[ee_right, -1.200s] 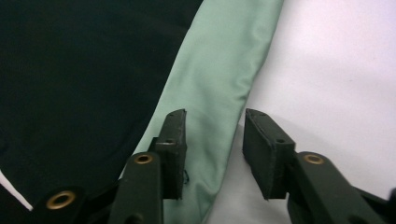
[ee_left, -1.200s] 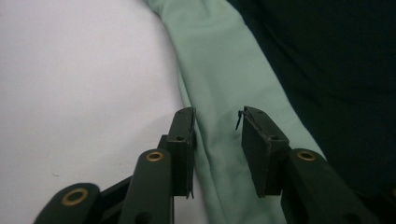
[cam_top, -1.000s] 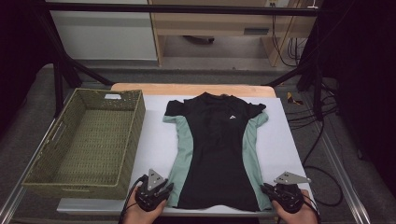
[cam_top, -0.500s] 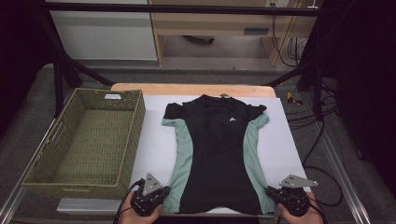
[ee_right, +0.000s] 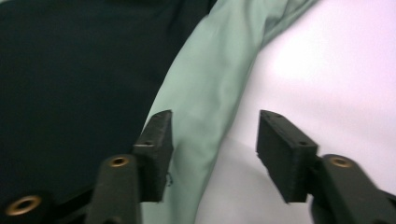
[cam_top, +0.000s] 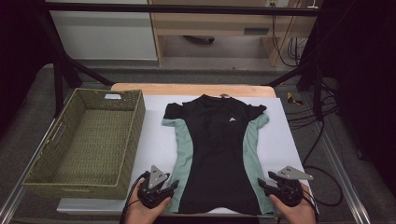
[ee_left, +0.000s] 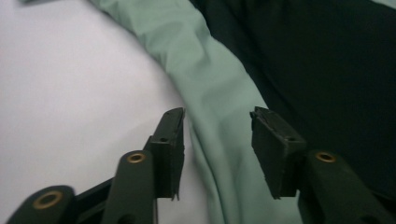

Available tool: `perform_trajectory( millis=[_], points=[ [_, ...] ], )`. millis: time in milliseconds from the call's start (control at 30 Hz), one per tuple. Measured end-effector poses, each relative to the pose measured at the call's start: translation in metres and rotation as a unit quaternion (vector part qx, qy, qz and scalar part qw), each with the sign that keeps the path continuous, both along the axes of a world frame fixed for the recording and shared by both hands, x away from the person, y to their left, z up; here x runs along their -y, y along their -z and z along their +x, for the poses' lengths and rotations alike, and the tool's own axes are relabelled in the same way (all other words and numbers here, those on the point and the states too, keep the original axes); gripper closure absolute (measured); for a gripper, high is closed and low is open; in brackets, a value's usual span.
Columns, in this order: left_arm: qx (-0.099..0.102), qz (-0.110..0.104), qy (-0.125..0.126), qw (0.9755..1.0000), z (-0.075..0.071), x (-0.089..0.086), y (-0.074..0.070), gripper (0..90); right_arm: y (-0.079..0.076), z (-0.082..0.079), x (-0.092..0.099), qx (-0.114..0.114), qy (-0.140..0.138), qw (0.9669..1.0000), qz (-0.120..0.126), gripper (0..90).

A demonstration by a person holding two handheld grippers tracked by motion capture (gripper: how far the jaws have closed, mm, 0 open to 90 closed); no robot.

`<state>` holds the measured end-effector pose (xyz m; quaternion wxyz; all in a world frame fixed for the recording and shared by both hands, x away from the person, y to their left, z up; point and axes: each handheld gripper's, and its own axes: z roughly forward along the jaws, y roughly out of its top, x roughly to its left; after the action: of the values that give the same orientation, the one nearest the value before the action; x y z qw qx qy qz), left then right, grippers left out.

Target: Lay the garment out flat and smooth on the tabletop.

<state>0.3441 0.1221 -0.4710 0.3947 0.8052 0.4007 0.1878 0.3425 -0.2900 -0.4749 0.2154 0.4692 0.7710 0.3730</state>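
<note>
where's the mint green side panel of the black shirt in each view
High view: the black short-sleeved shirt lies flat on the white table cover; its mint green side panels run down both edges.
Left gripper view: a green panel runs between the open jaws of the left gripper.
Right gripper view: a green panel meets the left jaw of the open right gripper.
Shared landmark: the green-to-black seam.

Even overhead light on the white table cover (cam_top: 289, 140), dark surroundings, soft low-resolution high view, blurred gripper close-ups
</note>
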Motion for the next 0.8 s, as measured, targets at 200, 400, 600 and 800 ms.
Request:
perform_trajectory(
  millis=[200,400,600,800],
  points=[
    [0.018,0.015,0.001,0.9997,0.024,0.011,-0.006,45.5,-0.002,0.029,0.0,0.019,0.028,0.9989,0.031,26.9],
    [0.028,0.032,-0.004,0.9991,0.037,0.019,-0.008,40.1,-0.007,0.055,-0.002,0.022,0.027,0.9982,0.05,24.5],
    [0.009,0.018,-0.013,0.9997,0.028,0.012,0.0,37.9,-0.01,0.054,-0.004,0.043,0.024,0.9981,0.038,14.8],
    [0.004,0.016,-0.024,0.9996,0.029,0.007,0.002,37.2,-0.008,0.044,-0.002,0.036,0.007,0.9981,0.05,14.9]
  ],
)
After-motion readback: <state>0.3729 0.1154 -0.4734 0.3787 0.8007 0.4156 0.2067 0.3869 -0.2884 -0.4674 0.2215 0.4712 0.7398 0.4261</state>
